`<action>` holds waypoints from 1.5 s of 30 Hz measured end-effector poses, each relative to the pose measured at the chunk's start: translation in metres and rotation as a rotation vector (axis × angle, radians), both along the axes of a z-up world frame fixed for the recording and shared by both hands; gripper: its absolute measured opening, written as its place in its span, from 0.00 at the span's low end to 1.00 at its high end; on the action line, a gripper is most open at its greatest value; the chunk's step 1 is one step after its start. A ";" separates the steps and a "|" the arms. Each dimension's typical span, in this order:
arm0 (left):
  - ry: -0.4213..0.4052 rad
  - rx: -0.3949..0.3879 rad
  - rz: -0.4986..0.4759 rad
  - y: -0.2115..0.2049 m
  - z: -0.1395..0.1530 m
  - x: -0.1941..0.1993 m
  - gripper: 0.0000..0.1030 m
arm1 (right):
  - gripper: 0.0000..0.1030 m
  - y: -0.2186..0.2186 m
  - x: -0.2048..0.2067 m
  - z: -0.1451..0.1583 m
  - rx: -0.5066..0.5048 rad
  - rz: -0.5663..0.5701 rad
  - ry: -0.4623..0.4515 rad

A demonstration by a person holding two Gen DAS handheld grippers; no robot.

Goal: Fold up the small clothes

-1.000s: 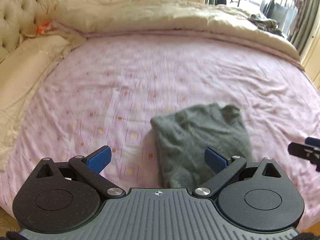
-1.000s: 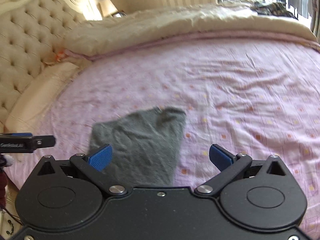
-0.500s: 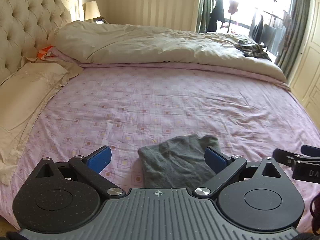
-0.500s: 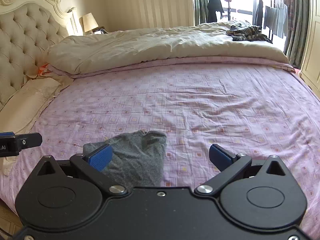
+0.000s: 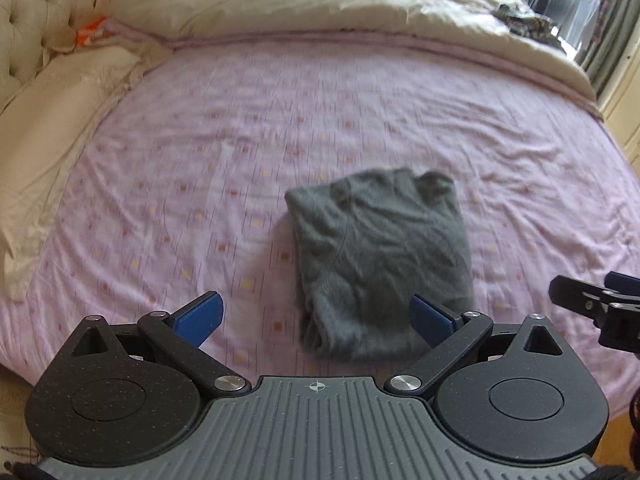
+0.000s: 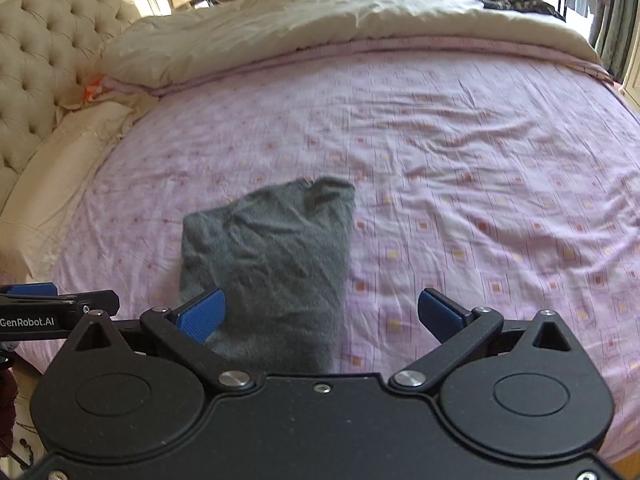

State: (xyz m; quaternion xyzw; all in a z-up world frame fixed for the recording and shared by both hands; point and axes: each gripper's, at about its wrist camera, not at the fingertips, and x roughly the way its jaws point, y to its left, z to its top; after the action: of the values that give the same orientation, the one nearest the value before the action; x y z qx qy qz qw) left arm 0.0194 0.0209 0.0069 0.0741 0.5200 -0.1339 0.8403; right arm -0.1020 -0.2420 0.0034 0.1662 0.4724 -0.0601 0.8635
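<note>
Pink patterned bed sheet (image 5: pixel 360 112) with one folded grey garment (image 5: pixel 380 264) lying near its front edge.
Both claws hover spread wide and empty: the left gripper (image 5: pixel 316 318) has the garment at 12 to 1 o'clock, the right gripper (image 6: pixel 320 316) has it at 11 o'clock. A cream duvet (image 6: pixel 320 20) is heaped along the far side, with a tufted headboard (image 6: pixel 44 68) at 10 o'clock.

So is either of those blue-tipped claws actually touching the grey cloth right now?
Cannot tell. Both the left gripper and right gripper are open, empty, with one blue fingertip overlapping the grey garment in each view; no gap or contact shows.
</note>
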 end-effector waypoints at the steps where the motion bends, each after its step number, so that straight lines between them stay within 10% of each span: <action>1: 0.011 0.012 0.000 0.000 -0.004 -0.002 0.98 | 0.99 0.001 0.000 -0.003 -0.001 -0.002 0.018; 45: 0.171 0.084 0.029 0.000 -0.039 -0.004 0.98 | 0.99 0.009 0.017 -0.031 0.044 -0.007 0.127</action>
State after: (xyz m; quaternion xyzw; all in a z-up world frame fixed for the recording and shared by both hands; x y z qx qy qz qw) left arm 0.0151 0.0211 -0.0322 0.0898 0.5959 -0.1055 0.7910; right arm -0.0853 -0.2332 -0.0273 0.1827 0.5269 -0.0628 0.8277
